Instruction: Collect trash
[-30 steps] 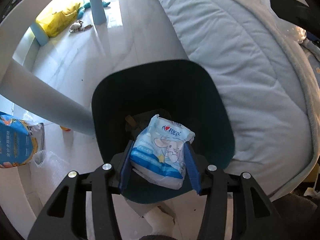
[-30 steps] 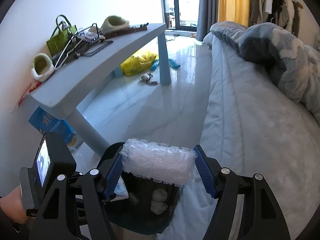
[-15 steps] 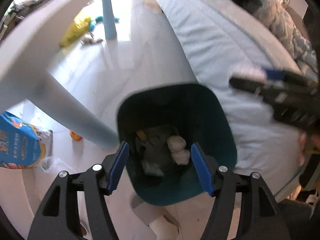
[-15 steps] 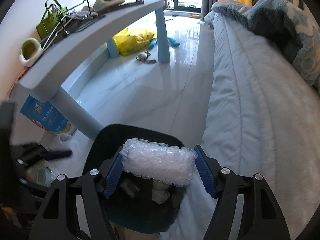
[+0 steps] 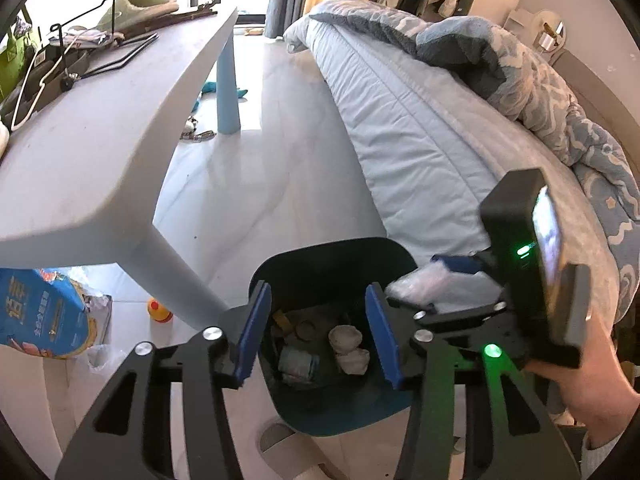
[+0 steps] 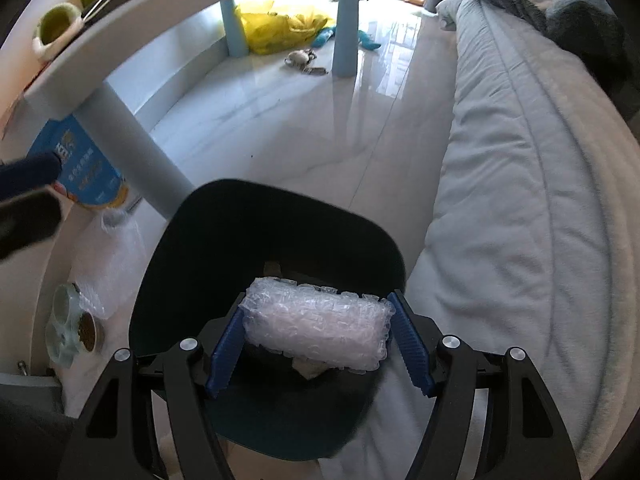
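The dark teal bin (image 5: 332,258) stands on the floor between the table and the bed. My left gripper (image 5: 318,334) hangs above it, its jaws closing with nothing between them. Inside the bin lie a blue-and-white tissue pack (image 5: 298,362) and crumpled white paper (image 5: 348,344). My right gripper (image 6: 318,342) is shut on a roll of clear bubble wrap (image 6: 316,322), held over the bin (image 6: 240,204) opening. In the left wrist view the right gripper (image 5: 438,282) shows at the bin's right rim, held by a hand (image 5: 580,392).
A pale grey table (image 5: 100,140) with hangers and slippers stands left of the bin, its leg (image 6: 140,152) close by. The bed (image 6: 520,200) with a quilt runs along the right. A blue bag (image 5: 36,316), a pet bowl (image 6: 72,332) and plastic wrap lie at left.
The left gripper let the tissue pack drop into the bin, rose and tilted up. The right gripper came down with the bubble wrap to just over the bin.
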Available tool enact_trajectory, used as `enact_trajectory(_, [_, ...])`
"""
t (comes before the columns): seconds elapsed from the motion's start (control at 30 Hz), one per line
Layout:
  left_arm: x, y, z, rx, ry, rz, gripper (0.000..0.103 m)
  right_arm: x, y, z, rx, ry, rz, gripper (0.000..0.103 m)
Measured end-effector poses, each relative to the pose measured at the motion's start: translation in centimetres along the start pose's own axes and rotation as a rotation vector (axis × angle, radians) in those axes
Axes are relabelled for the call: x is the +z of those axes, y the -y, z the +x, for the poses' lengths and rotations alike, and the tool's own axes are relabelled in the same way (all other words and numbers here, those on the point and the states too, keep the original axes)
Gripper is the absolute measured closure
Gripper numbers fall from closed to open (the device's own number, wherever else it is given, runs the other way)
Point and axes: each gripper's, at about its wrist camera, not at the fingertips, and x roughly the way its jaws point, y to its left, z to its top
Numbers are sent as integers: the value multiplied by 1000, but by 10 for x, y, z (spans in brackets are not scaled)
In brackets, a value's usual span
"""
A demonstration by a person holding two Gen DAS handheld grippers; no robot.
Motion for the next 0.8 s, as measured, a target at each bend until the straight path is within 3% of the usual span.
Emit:
enact_trajectory(0.3, [11, 19, -44, -33, 136, 21, 48, -8, -7, 10, -12, -38, -33, 33])
enact_trajectory(0.43, [14, 26, -64, -50, 191, 14, 44, -13, -8, 8, -7, -51, -46, 24])
enact_trajectory(0.57, [15, 35, -81, -48, 247, 3, 35, -17, -8, -6, 4, -22, -57, 17])
enact_trajectory(0.8, [3, 57, -113, -19, 324, -3, 35, -29, 6, -60, 8, 106, -35, 17])
